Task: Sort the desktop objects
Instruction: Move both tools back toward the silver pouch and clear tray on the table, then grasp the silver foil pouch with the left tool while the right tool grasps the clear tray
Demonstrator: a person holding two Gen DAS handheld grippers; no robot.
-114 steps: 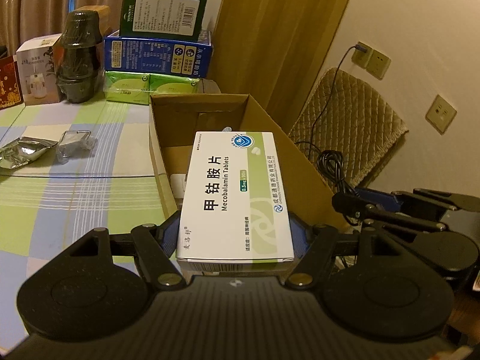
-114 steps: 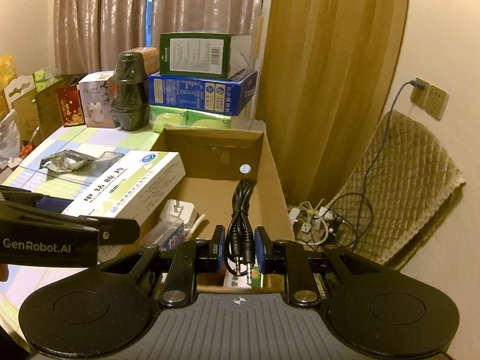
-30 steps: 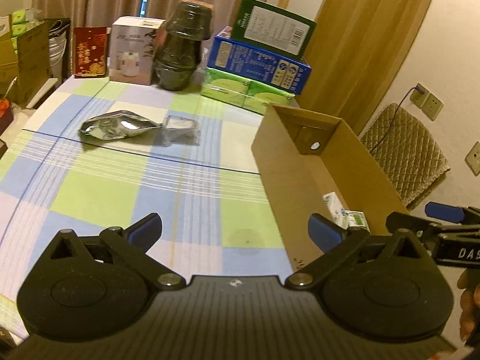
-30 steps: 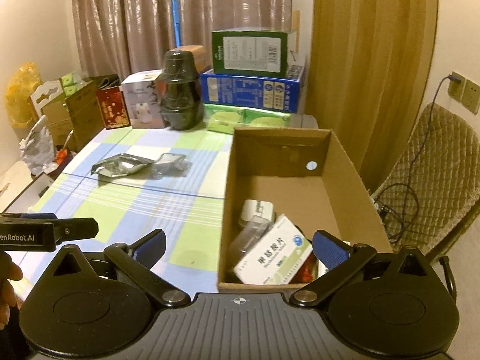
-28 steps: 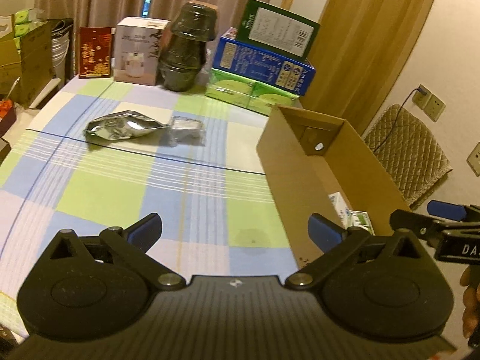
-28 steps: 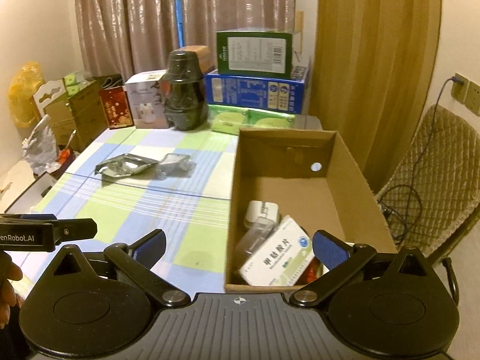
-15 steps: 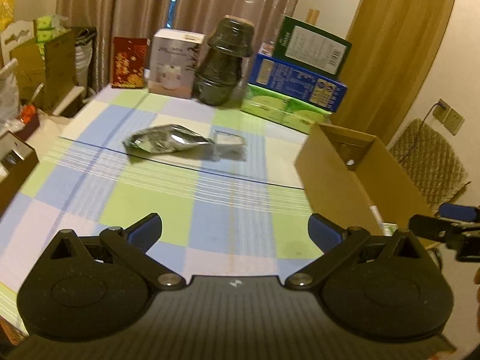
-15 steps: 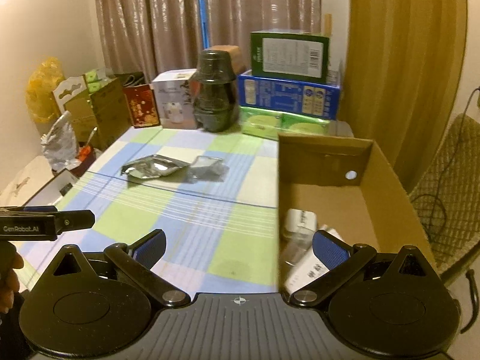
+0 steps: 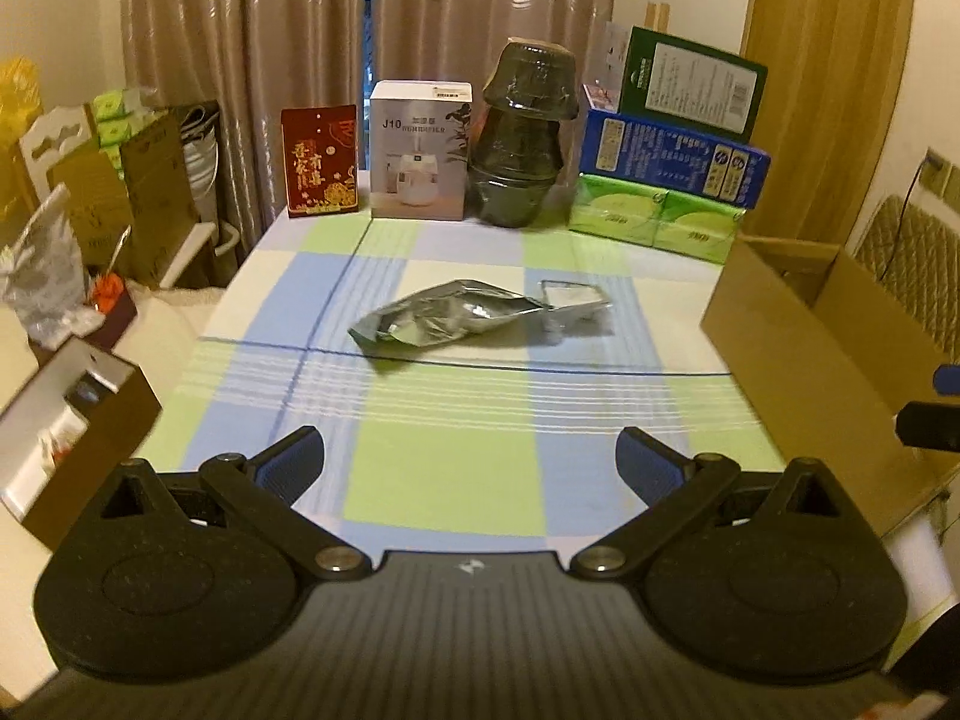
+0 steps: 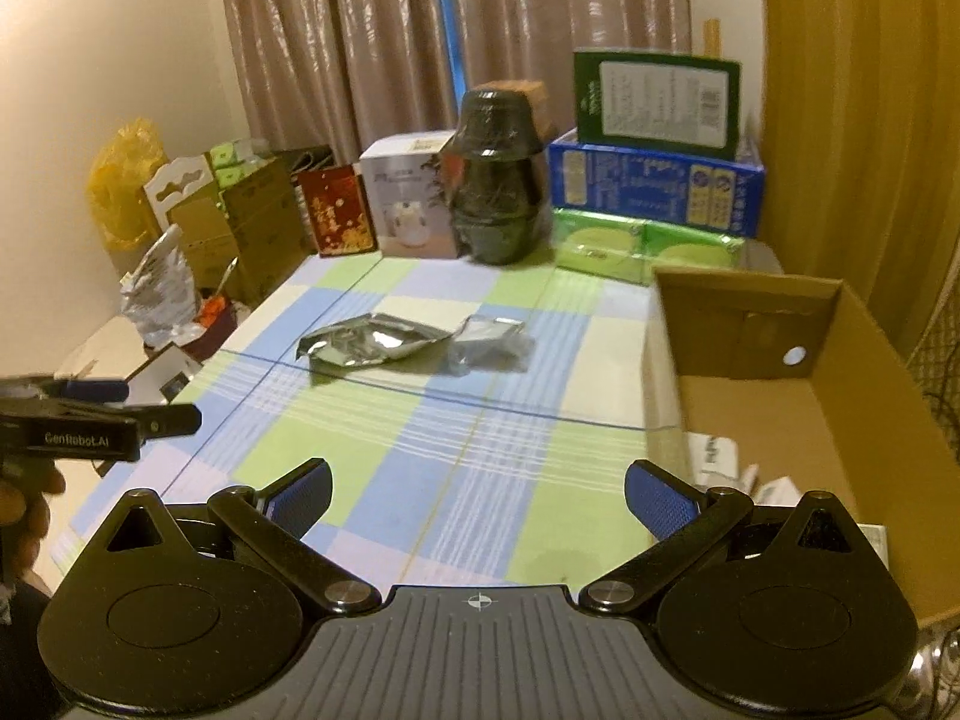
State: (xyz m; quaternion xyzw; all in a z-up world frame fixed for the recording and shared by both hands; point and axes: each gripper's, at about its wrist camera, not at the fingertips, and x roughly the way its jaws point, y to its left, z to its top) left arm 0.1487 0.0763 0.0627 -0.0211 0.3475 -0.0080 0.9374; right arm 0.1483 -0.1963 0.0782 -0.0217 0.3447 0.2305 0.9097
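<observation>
Hovering level above the checked tablecloth [image 9: 444, 468], the left gripper [image 9: 470, 463] and the right gripper [image 10: 478, 497] both held their blue-padded fingers [image 10: 303, 495] spread wide with nothing between them. A crumpled silver foil pouch [image 9: 441, 319] and a small clear plastic bag [image 9: 573, 301] touching it lay mid-table, well ahead of both tools. At the table's right edge stood the open cardboard box [image 10: 864, 360], with white packets [image 10: 717, 462] in its near end, only partly visible.

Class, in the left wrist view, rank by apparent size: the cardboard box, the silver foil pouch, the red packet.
1. cardboard box, partly cut off and nearest, so flattered.
2. silver foil pouch and red packet: too alike to rank.
</observation>
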